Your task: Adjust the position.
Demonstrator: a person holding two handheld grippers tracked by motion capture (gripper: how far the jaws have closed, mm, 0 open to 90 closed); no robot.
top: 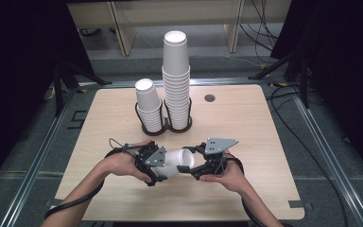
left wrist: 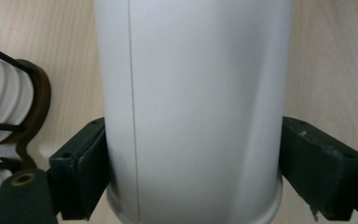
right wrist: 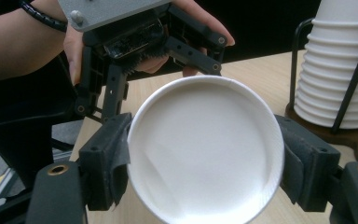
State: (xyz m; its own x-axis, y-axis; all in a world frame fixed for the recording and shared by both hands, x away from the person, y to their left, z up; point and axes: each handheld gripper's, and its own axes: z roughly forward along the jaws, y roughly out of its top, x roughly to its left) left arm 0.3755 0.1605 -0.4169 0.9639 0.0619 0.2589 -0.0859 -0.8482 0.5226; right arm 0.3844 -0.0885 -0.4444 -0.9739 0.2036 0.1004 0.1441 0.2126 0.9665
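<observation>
A white paper cup [top: 177, 161] lies on its side just above the table, held between the two grippers. My left gripper [top: 163, 166] grips it near its base; in the left gripper view both black pads [left wrist: 86, 172] touch the cup [left wrist: 191, 102] on either side. My right gripper [top: 189, 166] faces it from the right. In the right gripper view its pads [right wrist: 109, 163] press the rim of the cup's open mouth [right wrist: 205, 149], with the left gripper [right wrist: 135, 42] and a hand behind the cup.
A dark wire holder [top: 163, 127] at the table's middle carries a tall cup stack [top: 176, 80] and a shorter one [top: 149, 106]. The wooden table [top: 255, 142] has a small round grommet [top: 210, 98]. Cables and dark stands surround the table.
</observation>
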